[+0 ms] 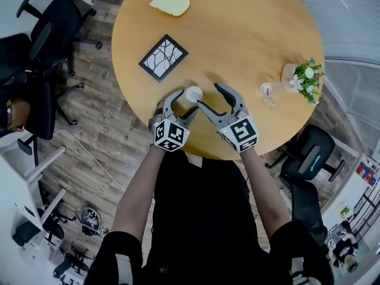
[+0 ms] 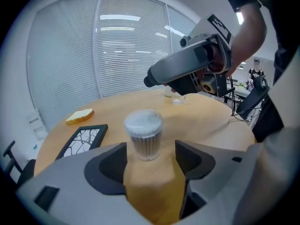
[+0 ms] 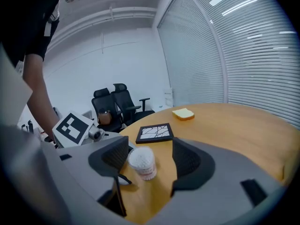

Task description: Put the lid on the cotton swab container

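A person stands at a round wooden worktop [image 1: 249, 28], seen from above, with a two-jaw gripper in each hand. The cotton swab container [image 1: 193, 94], a small clear tub packed with white swabs, stands upright on the worktop near the person's edge. A clear, slightly domed lid [image 2: 143, 121] appears to sit on top of it. The left gripper [image 1: 185, 101] points at the container from the near side. Its jaws are spread wide, with the container standing between the two dark pads and a gap showing on either side, so neither pad presses on it. The right gripper [image 1: 210, 95] hangs just beside it, angled in from the right. Its jaws are also spread and grasp nothing, and in its own view the container stands just beyond their tips, nearer the left pad. Farther across the worktop lie a black picture frame [image 1: 163, 58] with a branch pattern and a pale yellow bread-like slice [image 1: 170, 2]. A small pot of flowers [image 1: 304, 79] stands at the right edge, with a small clear object [image 1: 267, 91] near it. Black office chairs [image 1: 53, 22] stand on the wood floor to the left.
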`<state>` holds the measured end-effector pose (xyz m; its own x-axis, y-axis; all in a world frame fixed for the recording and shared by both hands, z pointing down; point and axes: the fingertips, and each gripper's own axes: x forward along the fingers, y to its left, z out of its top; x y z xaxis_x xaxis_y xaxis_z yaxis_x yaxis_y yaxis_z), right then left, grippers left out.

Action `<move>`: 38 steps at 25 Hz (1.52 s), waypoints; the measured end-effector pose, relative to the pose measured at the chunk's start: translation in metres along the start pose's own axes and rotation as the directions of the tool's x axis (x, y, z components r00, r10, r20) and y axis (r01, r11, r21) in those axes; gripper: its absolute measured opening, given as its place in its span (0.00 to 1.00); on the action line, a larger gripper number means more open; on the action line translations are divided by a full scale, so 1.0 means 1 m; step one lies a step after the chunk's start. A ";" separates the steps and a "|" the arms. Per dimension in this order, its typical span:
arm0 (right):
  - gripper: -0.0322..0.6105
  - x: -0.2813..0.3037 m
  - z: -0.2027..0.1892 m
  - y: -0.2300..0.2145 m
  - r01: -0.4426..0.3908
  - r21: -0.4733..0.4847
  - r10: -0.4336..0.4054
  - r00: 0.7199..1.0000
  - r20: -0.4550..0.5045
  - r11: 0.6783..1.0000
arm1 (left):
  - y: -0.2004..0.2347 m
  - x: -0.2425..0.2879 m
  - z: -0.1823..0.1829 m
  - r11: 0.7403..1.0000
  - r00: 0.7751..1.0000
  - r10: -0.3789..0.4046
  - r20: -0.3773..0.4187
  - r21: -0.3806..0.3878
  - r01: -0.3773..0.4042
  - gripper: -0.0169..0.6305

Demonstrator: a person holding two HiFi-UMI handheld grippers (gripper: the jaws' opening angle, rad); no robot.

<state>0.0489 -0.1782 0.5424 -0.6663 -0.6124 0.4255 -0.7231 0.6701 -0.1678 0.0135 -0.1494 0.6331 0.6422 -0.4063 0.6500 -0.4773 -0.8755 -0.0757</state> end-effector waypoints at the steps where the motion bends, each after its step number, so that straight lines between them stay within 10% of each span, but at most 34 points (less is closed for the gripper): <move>1: 0.48 -0.003 0.000 0.001 0.002 -0.003 -0.002 1.000 -0.003 1.000 | -0.001 -0.005 0.001 1.000 1.000 0.009 -0.003 -0.002 -0.009 0.51; 11: 0.08 -0.060 0.006 0.023 -0.015 -0.064 0.014 1.000 -0.011 0.998 | -0.011 -0.069 0.022 0.993 0.994 0.103 0.031 -0.058 -0.101 0.34; 15: 0.06 -0.083 -0.003 0.031 -0.005 -0.091 0.001 0.999 -0.039 0.996 | -0.012 -0.102 0.039 0.979 0.986 0.142 0.087 -0.157 -0.127 0.05; 38: 0.06 -0.097 -0.001 0.050 -0.023 -0.148 0.010 0.996 -0.090 0.989 | -0.025 -0.144 0.061 0.964 0.979 0.148 0.142 -0.242 -0.110 0.04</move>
<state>0.0774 -0.0848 0.4934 -0.6543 -0.5653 0.5024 -0.6723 0.7389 -0.0442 -0.0306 -0.0850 0.4956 0.6431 -0.5640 0.5179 -0.6762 -0.7357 0.0384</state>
